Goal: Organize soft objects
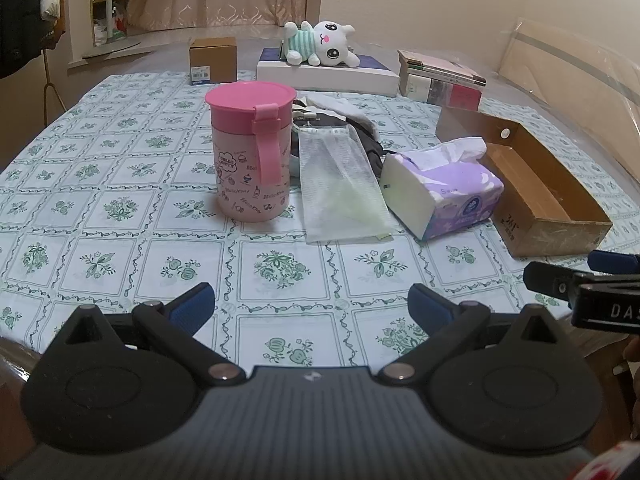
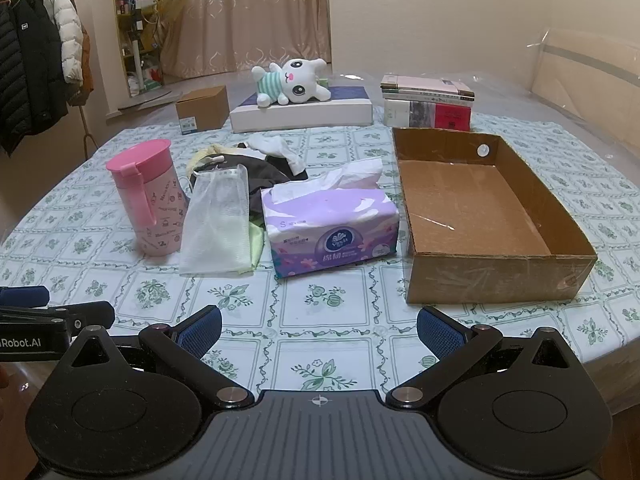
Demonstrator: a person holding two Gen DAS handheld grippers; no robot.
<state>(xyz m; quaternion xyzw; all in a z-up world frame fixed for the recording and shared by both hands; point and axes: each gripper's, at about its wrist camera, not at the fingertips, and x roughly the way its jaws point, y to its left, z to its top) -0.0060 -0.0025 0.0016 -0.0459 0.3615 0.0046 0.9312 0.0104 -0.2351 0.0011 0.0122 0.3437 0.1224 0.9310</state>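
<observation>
Hovering low over the near edge of the table [image 1: 120, 208], both grippers hold nothing, fingers spread wide: left gripper [image 1: 311, 304], right gripper [image 2: 319, 326]. Ahead of the left gripper, slightly left, stands a pink cup [image 1: 251, 152] with its lid on. A mesh bag [image 2: 216, 224] lies flat just right of the cup, over a pile of dark and white clothes [image 2: 264, 168]. A tissue pack [image 2: 330, 220] sits straight ahead of the right gripper, just beside the bag, one tissue sticking up. A cardboard box [image 2: 492, 276] lies ahead-right of the right gripper, near the tissue pack, open top, nothing inside. Far ahead, a plush toy [image 2: 292, 82] lies on its side on a flat white box [image 2: 300, 114]; a stack of books [image 2: 428, 102] to its right, a small brown carton [image 2: 202, 110] to its left.
</observation>
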